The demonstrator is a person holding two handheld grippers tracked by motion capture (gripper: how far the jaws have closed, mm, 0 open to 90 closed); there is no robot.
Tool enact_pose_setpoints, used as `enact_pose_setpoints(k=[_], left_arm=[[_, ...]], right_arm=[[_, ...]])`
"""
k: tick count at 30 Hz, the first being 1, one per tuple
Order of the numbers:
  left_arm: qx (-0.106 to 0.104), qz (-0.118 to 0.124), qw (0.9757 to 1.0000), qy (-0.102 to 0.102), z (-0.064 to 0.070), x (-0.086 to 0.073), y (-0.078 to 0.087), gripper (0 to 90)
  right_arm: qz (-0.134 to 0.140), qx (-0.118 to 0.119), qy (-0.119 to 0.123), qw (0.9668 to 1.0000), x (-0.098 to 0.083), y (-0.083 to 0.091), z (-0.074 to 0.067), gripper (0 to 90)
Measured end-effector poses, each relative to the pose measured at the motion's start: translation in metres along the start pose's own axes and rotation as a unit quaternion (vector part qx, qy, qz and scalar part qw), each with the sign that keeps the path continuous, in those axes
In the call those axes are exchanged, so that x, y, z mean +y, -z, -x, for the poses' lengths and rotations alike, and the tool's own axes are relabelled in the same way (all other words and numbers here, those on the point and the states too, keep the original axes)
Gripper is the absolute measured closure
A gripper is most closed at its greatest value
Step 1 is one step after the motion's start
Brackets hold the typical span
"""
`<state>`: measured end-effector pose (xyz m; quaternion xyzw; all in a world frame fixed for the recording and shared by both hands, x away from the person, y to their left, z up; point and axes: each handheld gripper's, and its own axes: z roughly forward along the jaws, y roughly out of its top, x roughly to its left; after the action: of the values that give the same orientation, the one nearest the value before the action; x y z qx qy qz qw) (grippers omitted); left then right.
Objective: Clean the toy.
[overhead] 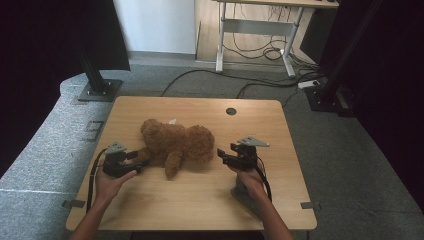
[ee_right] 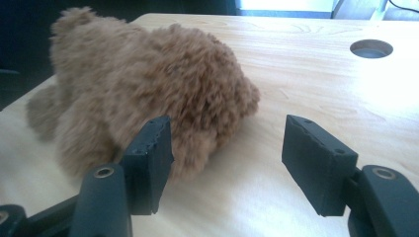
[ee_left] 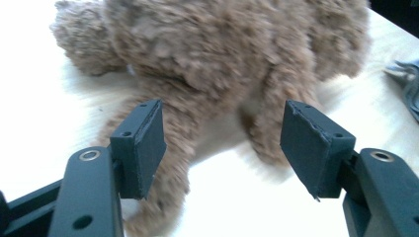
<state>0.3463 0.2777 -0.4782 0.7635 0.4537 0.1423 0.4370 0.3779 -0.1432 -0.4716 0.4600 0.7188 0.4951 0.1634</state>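
A brown plush bear (overhead: 176, 142) is seen lying on its side on the wooden table (overhead: 200, 200), between the 2 grippers.

Left gripper (overhead: 134, 156): jaws are spread wide, nothing is pinched. In the left gripper view the plush bear (ee_left: 212, 64) is placed just ahead of and partly between the jaws. 1 furry limb is seen running down beside the left jaw's pad and under it; contact with that pad cannot be told because of blur. A 2nd limb is seen just inside the right jaw, slightly apart from its pad. The body is set beyond both jaw tips.

Right gripper (overhead: 223, 156): jaws are spread wide, nothing is gripped. In the right gripper view the plush bear (ee_right: 148, 84) is placed ahead of the jaws and off toward the left jaw. Its rounded end is seen behind that jaw's tip, close to it; touching cannot be confirmed. Bare tabletop is seen between the jaws and in front of the right jaw. A round hole (ee_right: 371, 48) in the table is seen well beyond the right jaw.

In the high view both grippers are held by hands just beside the bear's 2 ends, jaws pointed inward at it.
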Motion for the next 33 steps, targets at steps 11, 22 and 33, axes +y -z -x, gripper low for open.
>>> enact_pose_setpoints(k=[11,22,33], left_arm=[[-0.021,-0.014,0.9996,-0.015,0.028,-0.026,0.008,32.7],[-0.028,-0.026,0.999,-0.025,0.041,-0.049,0.013,33.6],[-0.022,-0.037,0.9985,-0.035,0.044,-0.056,0.005,34.7]], right_arm=[[0.009,0.002,0.001,1.0,-0.045,0.063,0.009,35.0],[0.003,-0.009,-0.015,0.9998,-0.093,0.098,0.027,35.0],[0.006,-0.006,-0.004,1.0,-0.101,0.097,0.025,34.6]])
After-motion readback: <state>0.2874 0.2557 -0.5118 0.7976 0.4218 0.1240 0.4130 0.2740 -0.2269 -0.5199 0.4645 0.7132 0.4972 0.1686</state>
